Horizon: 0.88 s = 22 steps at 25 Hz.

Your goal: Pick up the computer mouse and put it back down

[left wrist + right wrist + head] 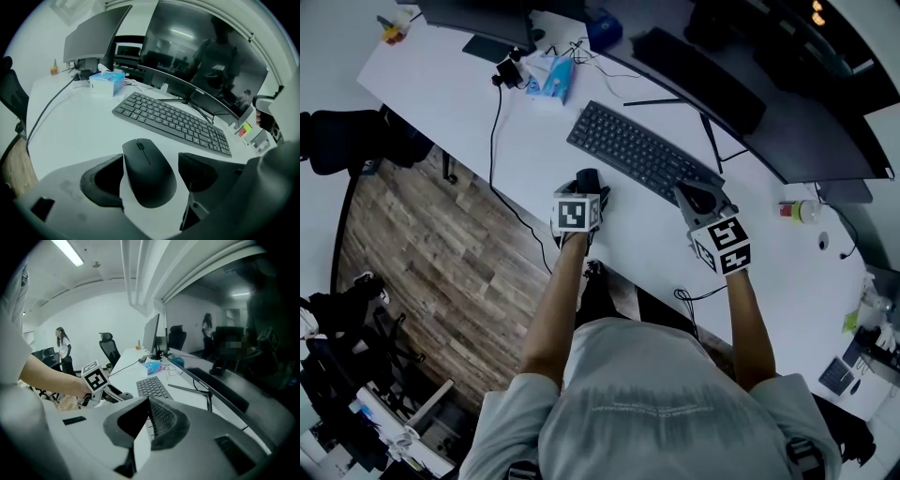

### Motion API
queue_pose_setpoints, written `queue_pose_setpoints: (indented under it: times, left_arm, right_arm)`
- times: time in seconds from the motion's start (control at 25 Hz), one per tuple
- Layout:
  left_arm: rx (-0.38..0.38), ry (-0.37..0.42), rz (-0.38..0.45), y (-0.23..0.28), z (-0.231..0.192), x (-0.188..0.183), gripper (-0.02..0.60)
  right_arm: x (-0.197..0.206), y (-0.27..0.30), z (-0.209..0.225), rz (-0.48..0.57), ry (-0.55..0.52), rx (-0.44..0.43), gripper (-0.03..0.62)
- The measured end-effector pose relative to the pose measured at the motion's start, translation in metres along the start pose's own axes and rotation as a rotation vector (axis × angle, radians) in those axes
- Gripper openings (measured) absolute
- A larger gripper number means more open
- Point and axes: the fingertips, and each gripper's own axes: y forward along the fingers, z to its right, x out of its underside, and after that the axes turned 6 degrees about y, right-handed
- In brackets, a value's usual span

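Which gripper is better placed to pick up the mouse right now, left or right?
Left. The left gripper has open jaws either side of the mouse; the right gripper is away at the keyboard.

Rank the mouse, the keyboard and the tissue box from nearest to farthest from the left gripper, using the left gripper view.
1. Mouse: right between the fingers.
2. Keyboard: just beyond the mouse, stretching to the right.
3. Tissue box: far back on the left.

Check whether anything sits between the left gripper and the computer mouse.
Nothing visible does. The computer mouse rests on the desk between the open jaws of the left gripper, and the keyboard lies beyond it, clear of both.
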Motion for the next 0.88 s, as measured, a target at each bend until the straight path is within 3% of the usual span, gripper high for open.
queue_pose_setpoints:
  times: [0.16,0.32,0.64,0.88]
  left_arm:
    - [-0.096,0.050,-0.037,0.006,-0.010,0.003,0.337]
    - [-0.129,0.086,-0.039,0.007,-0.014,0.005,0.336]
    - [0.005,0.045,0.029,-0.005,-0.009,0.002,0.324]
    - [0.028,0.124,0.167,-0.046,-0.012,-0.037,0.321]
  right_arm:
    - [0.002,-0.005,0.004,-0.002,0.003,0.012,0.002]
    - [0.001,-0.007,0.008,0.006,0.006,0.022,0.002]
    - [-0.016,-0.010,0.016,0.050,0.000,0.052,0.003]
    - [-0.047,-0.029,0.020,0.122,-0.025,0.101,0.003]
